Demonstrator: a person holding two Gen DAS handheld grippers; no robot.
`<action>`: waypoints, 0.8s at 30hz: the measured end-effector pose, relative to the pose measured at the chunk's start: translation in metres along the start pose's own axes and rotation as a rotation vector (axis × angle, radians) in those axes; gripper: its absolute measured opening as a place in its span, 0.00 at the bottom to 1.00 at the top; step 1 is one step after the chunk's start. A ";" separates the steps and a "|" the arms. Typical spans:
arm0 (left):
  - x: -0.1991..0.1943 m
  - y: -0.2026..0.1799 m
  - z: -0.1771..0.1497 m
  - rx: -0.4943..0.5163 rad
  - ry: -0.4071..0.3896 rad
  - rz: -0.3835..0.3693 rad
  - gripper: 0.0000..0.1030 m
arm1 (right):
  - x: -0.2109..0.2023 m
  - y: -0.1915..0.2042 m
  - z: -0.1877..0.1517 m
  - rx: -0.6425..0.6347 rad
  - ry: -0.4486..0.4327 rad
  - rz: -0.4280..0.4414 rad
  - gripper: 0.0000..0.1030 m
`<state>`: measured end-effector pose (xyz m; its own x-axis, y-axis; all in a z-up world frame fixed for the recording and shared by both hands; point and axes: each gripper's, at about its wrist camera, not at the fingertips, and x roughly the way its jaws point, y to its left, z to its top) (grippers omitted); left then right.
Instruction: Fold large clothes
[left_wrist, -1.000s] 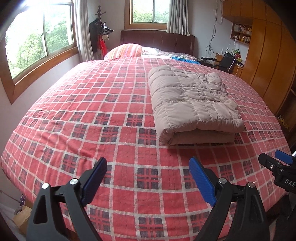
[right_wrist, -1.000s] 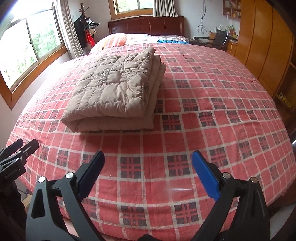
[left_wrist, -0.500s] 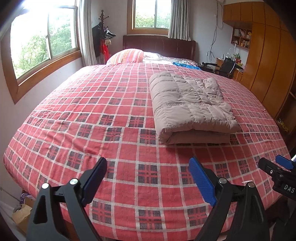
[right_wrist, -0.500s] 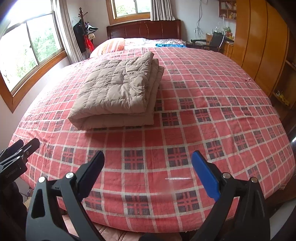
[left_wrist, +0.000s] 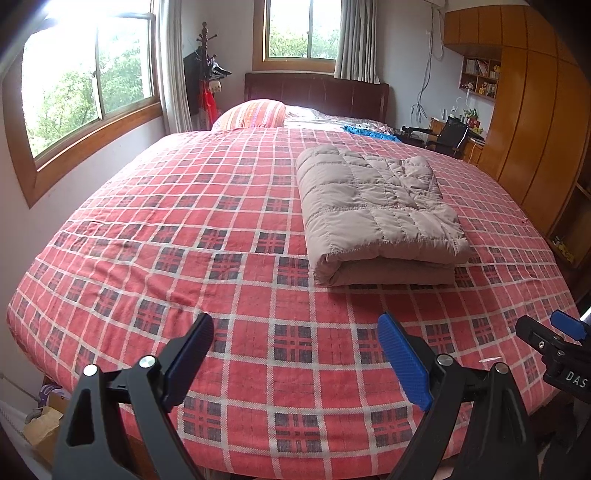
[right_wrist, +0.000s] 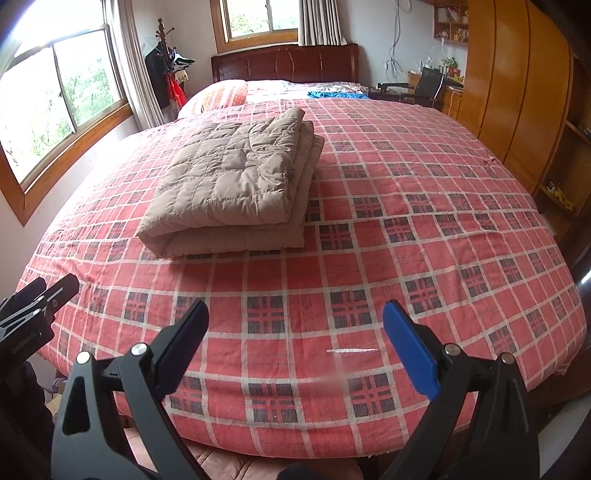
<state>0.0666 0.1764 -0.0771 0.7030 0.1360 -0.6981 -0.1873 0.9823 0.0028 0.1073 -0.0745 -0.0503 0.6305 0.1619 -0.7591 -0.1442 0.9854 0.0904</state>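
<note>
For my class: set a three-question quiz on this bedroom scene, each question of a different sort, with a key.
1. True or false: the left gripper grips the beige quilted garment.
2. The garment lies on: A the red plaid bedspread; B the striped pillow; C the floor.
3. Fill in: the right gripper is ____ and holds nothing.

Key: 1 false; 2 A; 3 open.

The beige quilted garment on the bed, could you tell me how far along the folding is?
Done: the beige quilted garment lies folded in a layered rectangle on the red plaid bedspread. In hand: nothing; the left gripper and right gripper are open. Left: apparently nothing.
</note>
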 end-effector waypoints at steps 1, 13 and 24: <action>0.000 0.000 0.000 0.002 0.000 0.001 0.88 | 0.000 0.001 0.000 0.001 -0.001 -0.001 0.92; 0.001 0.001 -0.001 0.006 0.005 0.003 0.88 | 0.001 0.001 0.001 -0.006 0.000 -0.008 0.92; 0.002 0.001 -0.002 0.005 0.006 0.003 0.88 | 0.002 0.000 0.001 -0.006 0.002 -0.011 0.92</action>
<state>0.0661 0.1777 -0.0798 0.6984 0.1381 -0.7022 -0.1857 0.9826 0.0086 0.1093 -0.0744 -0.0512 0.6303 0.1510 -0.7615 -0.1415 0.9868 0.0785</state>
